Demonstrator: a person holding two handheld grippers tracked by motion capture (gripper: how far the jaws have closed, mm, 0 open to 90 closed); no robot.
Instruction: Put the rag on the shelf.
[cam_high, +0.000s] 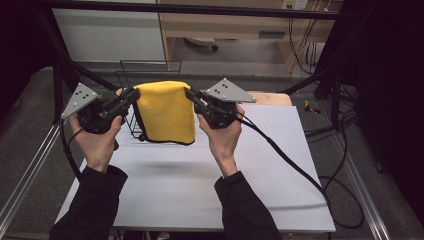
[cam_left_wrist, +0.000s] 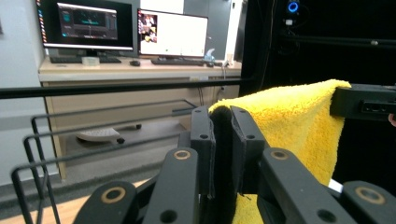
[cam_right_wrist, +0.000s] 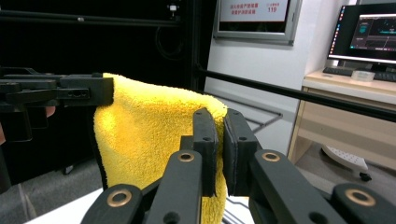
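Aloft, yellow towel (cam_high: 165, 112) above wire rack (cam_high: 131, 75)

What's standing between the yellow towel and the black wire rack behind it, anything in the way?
Nothing visible. The yellow towel hangs in the air, its top edge pinched at one corner by the left gripper and at the other by the right gripper. The black wire rack stands just behind it with no object between them.

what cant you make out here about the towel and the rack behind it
- High view: the yellow towel hangs in front of the black wire rack, hiding its middle and base.
- Left gripper view: the left gripper covers the towel corner it pinches.
- Right gripper view: the right gripper likewise covers its corner.
- Text on the monitors is too small to read.
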